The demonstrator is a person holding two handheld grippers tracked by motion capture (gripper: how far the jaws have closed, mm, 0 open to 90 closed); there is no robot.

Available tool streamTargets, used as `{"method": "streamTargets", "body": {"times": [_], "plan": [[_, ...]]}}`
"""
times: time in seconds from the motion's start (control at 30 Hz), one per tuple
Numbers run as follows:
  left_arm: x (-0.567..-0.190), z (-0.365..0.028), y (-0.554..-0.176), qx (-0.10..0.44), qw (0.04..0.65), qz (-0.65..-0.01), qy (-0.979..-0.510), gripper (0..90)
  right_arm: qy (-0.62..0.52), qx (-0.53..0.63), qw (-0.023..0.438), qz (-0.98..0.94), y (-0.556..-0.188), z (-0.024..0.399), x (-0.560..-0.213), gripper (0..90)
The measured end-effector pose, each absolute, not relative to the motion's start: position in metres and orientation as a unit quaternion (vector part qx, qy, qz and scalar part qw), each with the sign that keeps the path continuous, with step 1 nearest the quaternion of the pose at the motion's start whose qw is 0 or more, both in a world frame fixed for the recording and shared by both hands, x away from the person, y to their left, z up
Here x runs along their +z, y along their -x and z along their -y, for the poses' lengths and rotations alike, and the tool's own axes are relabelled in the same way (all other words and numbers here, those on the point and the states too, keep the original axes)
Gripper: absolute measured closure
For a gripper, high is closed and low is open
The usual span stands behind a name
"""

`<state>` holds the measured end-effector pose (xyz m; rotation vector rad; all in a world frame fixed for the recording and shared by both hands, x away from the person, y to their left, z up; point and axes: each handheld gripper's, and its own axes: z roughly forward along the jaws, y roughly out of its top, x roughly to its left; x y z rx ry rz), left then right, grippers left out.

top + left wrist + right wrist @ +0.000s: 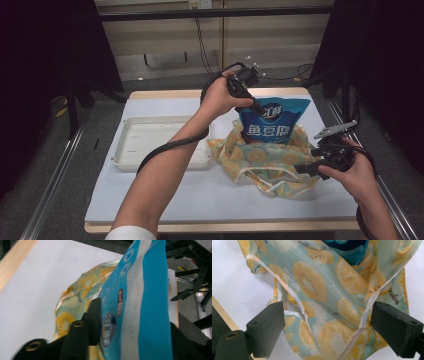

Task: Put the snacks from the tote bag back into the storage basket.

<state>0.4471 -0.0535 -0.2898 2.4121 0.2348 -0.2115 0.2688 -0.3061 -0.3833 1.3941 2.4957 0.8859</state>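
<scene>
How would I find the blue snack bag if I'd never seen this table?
Look at the white-covered table, and go right of the empty white tray to the crumpled fabric bag with lemon slices. Standing upright in that bag is the blue pouch, with the left tool at its top edge. It is the only glossy blue thing, with big white characters on its front.

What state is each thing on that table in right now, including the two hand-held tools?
Blue snack pouch: upright, lower part inside the bag, top between the left tool's jaws.
Fruit-print cloth bag: crumpled on the table, mouth open around the pouch.
White tray: empty, flat on the table.
Left gripper: jaws around the pouch's top edge; whether they press on it is unclear.
Right gripper: jaws open, fabric between them, not pinched.
</scene>
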Motion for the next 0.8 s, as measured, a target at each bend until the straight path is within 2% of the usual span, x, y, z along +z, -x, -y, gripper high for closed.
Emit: {"method": "streamTargets", "body": {"times": [0.23, 0.3, 0.33, 0.37, 0.57, 0.8], "plan": [[-0.292, 0.058, -0.448, -0.081, 0.344, -0.081, -0.932, 69.6, -0.466, 0.294, 0.071, -0.831, -0.269, 0.306, -0.384, 11.9], [-0.292, 0.058, -0.447, -0.08, 0.342, -0.07, -0.934, 79.1, -0.463, 0.294, 0.072, -0.833, -0.269, 0.305, -0.385, 11.9], [-0.291, 0.058, -0.446, -0.072, 0.341, -0.07, -0.935, 87.5, -0.463, 0.293, 0.07, -0.833, -0.27, 0.305, -0.386, 11.8], [-0.29, 0.059, -0.445, -0.07, 0.339, -0.071, -0.935, 90.0, -0.466, 0.293, 0.068, -0.833, -0.27, 0.304, -0.386, 11.9], [-0.281, 0.06, -0.442, -0.067, 0.348, -0.08, -0.932, 90.0, -0.46, 0.295, 0.071, -0.835, -0.271, 0.304, -0.388, 11.9], [-0.251, 0.053, -0.445, -0.072, 0.372, -0.084, -0.922, 90.0, -0.456, 0.294, 0.072, -0.837, -0.27, 0.302, -0.387, 11.7]]}}
